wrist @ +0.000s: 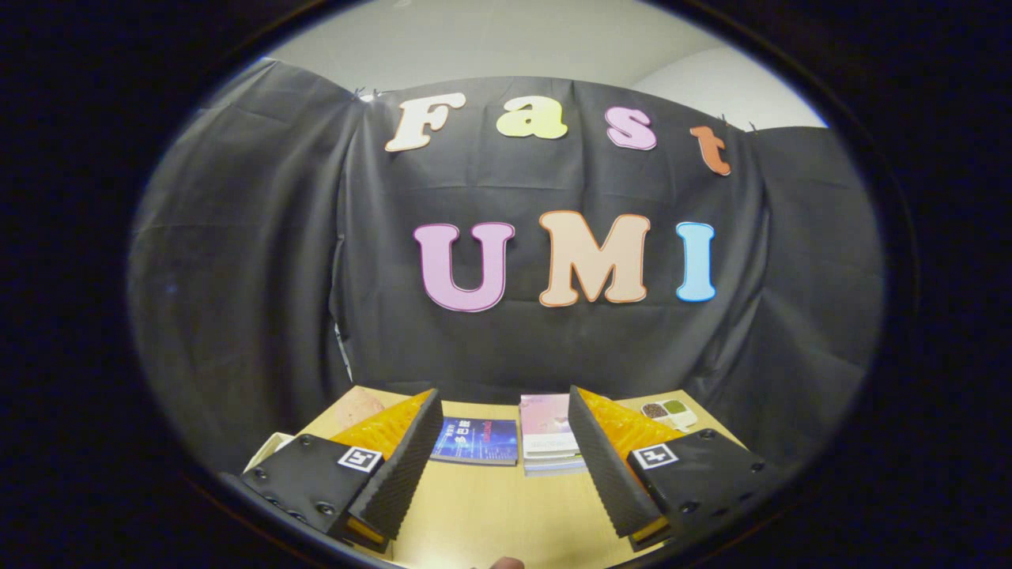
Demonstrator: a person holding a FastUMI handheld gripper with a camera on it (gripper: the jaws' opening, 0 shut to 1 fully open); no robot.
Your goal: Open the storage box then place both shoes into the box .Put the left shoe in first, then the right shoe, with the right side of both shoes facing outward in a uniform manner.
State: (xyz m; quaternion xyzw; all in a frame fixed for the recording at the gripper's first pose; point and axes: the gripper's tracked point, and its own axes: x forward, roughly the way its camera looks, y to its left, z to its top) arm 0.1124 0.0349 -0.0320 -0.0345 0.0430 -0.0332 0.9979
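Note:
My gripper (504, 407) is held above a light wooden table (482, 506), its two fingers spread wide apart with nothing between them. Beyond the fingertips lie a blue book (476, 441) and a short stack of pinkish books (548, 442) at the table's far side. A pale edge (265, 449) of some object peeks out to the left of the left finger; I cannot tell what it is.
A small white dish (670, 412) with dark and green contents sits at the far right corner of the table. A round pinkish mat (357, 407) lies at the far left corner. The black cloth wall stands close behind the table.

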